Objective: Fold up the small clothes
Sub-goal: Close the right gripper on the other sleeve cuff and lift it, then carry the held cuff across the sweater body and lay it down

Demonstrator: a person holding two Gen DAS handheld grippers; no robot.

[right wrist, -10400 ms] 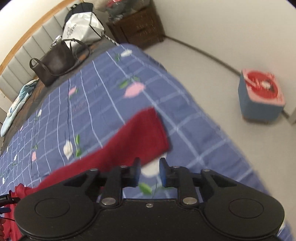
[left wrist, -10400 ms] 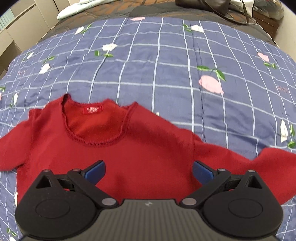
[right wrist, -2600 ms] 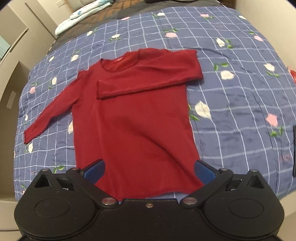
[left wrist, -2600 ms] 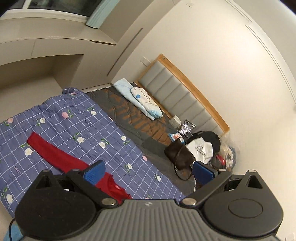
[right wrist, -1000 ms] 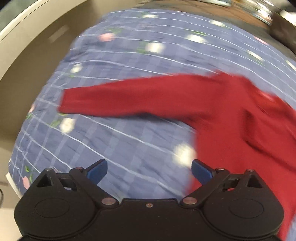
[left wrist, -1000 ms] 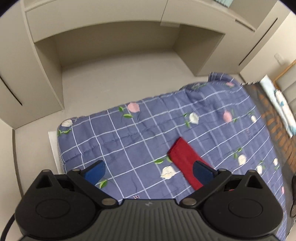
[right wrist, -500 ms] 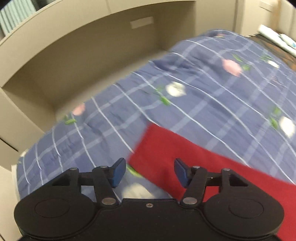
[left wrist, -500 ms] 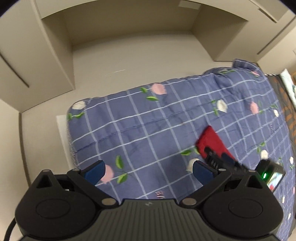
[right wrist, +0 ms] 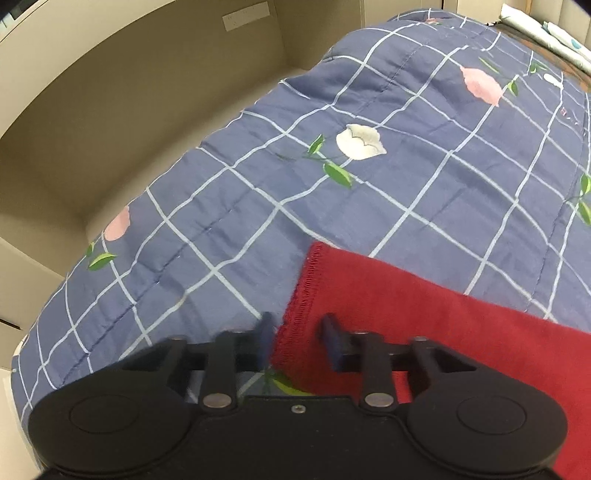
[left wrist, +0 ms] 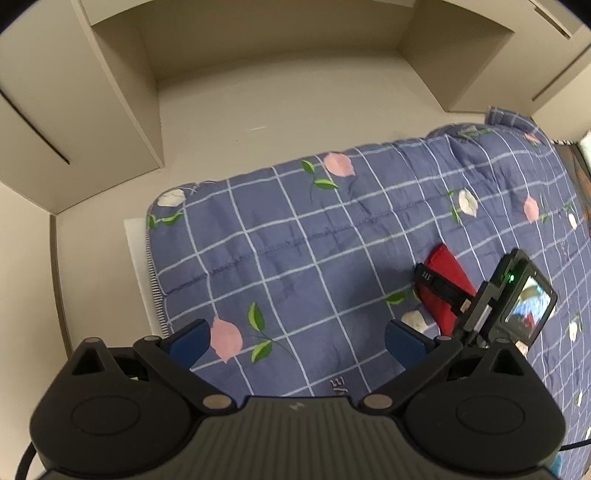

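The red sweater's sleeve [right wrist: 424, 314] lies flat on the blue checked quilt [right wrist: 332, 206], its stitched cuff pointing toward the quilt's corner. My right gripper [right wrist: 297, 332] is low on the quilt and shut on the cuff's edge, with cloth between its blue pads. The left wrist view shows the same sleeve end [left wrist: 445, 267] with the right gripper [left wrist: 428, 280] on it. My left gripper [left wrist: 295, 339] hovers high above the quilt [left wrist: 295, 258], wide open and holding nothing. The sweater's body is out of view.
The quilt's corner and a white mattress edge [left wrist: 136, 258] drop to a beige floor [left wrist: 277, 122]. Beige built-in cabinets with an open alcove [left wrist: 258, 44] stand beyond the floor. A light pillow [right wrist: 546, 26] lies at the far end.
My right gripper came down onto the sleeve cuff and its fingers closed from wide open onto the cuff edge. The left gripper stayed high and open, drifting a little.
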